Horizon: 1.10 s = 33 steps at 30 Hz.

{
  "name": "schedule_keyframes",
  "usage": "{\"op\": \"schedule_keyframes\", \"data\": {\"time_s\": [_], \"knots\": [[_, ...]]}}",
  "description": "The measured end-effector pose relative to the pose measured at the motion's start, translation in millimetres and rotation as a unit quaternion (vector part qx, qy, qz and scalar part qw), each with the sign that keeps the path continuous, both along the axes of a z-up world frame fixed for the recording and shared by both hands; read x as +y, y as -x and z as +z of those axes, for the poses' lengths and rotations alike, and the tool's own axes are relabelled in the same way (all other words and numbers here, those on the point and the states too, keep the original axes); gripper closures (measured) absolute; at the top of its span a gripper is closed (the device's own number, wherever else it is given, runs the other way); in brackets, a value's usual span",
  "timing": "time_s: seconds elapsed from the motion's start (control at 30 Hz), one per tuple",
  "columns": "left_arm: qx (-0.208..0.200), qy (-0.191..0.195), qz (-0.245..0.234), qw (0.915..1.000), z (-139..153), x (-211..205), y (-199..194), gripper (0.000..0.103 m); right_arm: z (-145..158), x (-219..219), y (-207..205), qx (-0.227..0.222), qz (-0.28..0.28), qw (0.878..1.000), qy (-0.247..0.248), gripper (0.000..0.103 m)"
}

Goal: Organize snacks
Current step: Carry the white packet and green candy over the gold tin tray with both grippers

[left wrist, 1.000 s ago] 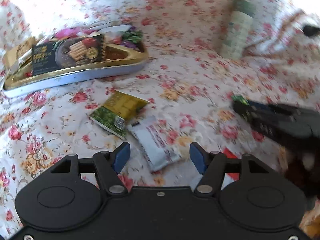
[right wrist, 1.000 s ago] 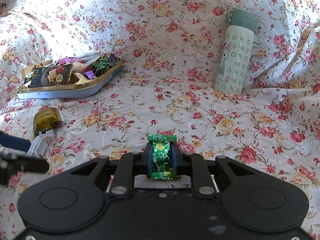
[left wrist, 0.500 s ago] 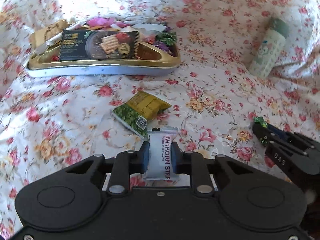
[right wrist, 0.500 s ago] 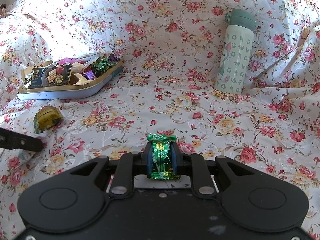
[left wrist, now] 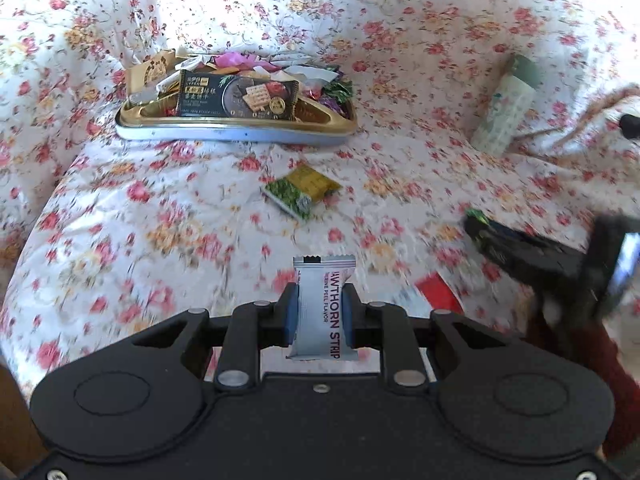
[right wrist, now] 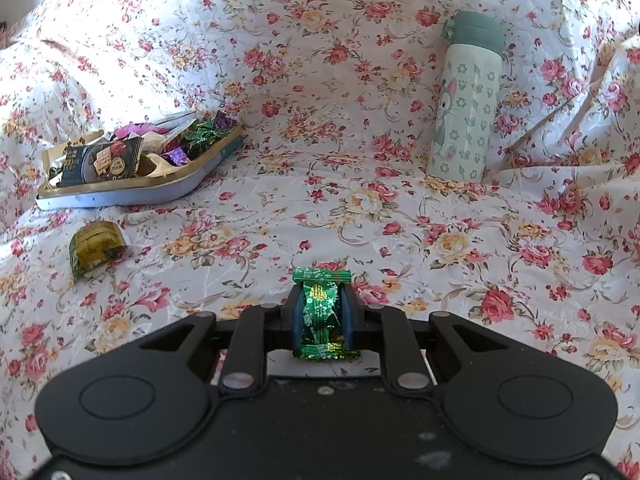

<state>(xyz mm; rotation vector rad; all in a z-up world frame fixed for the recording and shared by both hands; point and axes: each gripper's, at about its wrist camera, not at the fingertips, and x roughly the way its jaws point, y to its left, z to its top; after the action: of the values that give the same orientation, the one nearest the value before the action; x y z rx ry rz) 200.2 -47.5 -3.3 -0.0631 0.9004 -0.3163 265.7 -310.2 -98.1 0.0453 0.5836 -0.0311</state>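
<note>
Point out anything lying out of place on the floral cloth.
One loose green-and-yellow snack packet lies alone on the floral cloth, just in front of the gold-lined snack tray rather than in it. A red scrap sits near the right gripper, too blurred to identify. The pale green bottle stands upright.

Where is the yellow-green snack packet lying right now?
The yellow-green packet lies loose on the floral cloth, just in front of the snack tray. In the right wrist view it sits at far left, below the tray.

One snack tray (right wrist: 132, 196), three loose snack packets (right wrist: 95, 246) (left wrist: 322, 308) (right wrist: 322, 308), one bottle (right wrist: 466, 100).
</note>
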Motion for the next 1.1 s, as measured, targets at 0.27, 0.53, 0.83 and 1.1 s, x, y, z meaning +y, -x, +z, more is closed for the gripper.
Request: {"op": "schedule_keyframes", "data": {"time_s": [0.27, 0.53, 0.83, 1.1], "knots": [[0.005, -0.022, 0.0, 0.9997, -4, 17, 60, 0.074, 0, 4, 1, 0.0, -0.002, 1.0, 0.01, 0.086], [0.016, -0.032, 0.0, 0.9994, -13, 34, 96, 0.074, 0, 10, 1, 0.001, -0.002, 0.999, 0.037, 0.086], [0.021, -0.029, -0.004, 0.9994, -18, 40, 114, 0.074, 6, 21, 4, 0.019, 0.001, 0.996, 0.083, 0.085], [0.022, -0.025, -0.011, 0.9994, -18, 39, 113, 0.074, 76, 5, 53, -0.038, -0.017, 0.999, -0.004, 0.085]]}}
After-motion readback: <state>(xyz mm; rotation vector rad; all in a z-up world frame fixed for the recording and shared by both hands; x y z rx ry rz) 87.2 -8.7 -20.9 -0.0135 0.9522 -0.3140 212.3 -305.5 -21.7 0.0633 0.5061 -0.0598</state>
